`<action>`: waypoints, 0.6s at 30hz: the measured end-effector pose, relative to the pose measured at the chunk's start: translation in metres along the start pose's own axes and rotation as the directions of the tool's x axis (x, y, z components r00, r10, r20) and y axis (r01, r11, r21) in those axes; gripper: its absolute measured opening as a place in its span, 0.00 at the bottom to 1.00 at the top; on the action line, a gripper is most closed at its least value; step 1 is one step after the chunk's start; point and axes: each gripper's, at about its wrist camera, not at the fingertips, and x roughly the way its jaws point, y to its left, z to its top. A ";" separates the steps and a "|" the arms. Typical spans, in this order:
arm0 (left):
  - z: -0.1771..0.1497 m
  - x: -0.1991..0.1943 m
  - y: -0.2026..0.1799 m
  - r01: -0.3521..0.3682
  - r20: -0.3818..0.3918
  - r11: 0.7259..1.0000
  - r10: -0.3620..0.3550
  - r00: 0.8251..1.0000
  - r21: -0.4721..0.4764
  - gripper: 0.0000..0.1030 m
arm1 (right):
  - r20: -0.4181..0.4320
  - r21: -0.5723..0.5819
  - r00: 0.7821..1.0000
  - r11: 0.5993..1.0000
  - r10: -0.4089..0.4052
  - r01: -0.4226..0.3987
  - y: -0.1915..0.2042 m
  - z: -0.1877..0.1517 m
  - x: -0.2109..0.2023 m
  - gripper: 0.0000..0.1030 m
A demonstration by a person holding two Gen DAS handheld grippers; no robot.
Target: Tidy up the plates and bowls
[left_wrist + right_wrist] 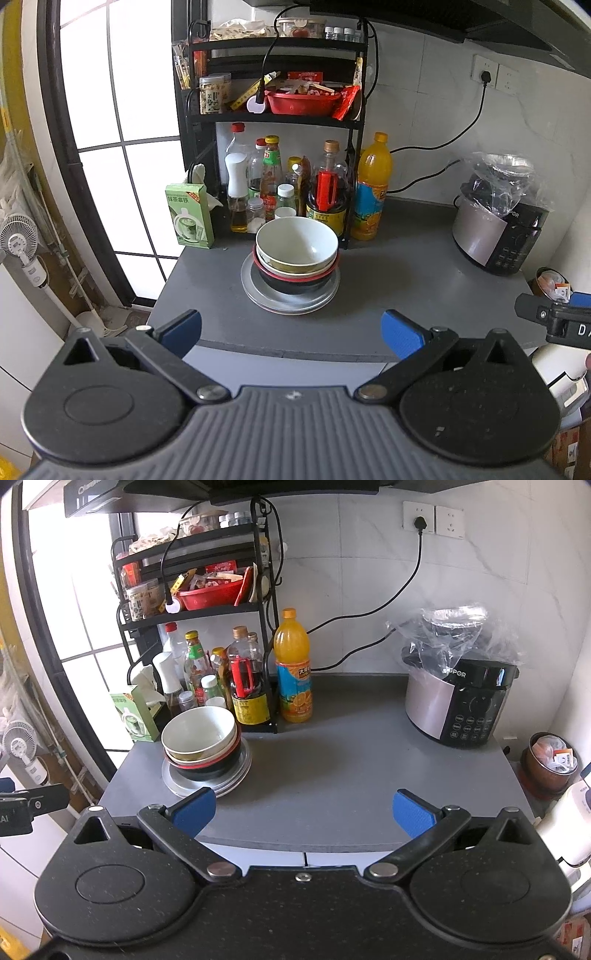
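on the table [388, 280] stood nested bowls [297, 254] over plates [290, 301]: rigid, breakable, slippery; grip at rims. left claw [291, 334] and right claw [304, 810] gaped wide, empty.

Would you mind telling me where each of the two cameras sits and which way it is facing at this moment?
Left wrist: sits on the left gripper, level with the counter's front edge, facing the stack of bowls and plates straight ahead; its own open blue fingers show, and the right gripper's tip at the right edge.
Right wrist: sits on the right gripper, further right, facing the bare grey counter with the stack to its left; its open fingers show.
Shared: the stack, black rack, orange juice bottle, rice cooker.
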 end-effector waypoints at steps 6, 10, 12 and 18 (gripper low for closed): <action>-0.001 0.000 -0.003 -0.005 -0.010 1.000 0.005 1.000 0.003 1.00 | -0.008 0.001 1.000 1.000 -0.006 0.006 0.000 -0.003 -0.002 1.00; -0.002 0.001 -0.004 -0.001 -0.014 1.000 0.001 1.000 0.002 1.00 | -0.013 0.006 1.000 1.000 -0.015 0.015 -0.002 -0.003 0.000 1.00; -0.003 0.001 -0.004 0.001 -0.014 1.000 -0.001 1.000 0.001 1.00 | -0.015 0.004 1.000 1.000 -0.014 0.014 -0.002 -0.004 0.000 1.00; -0.003 0.002 -0.005 0.000 -0.018 1.000 0.000 1.000 0.000 1.00 | -0.019 0.003 1.000 1.000 -0.009 0.009 -0.002 -0.005 0.000 1.00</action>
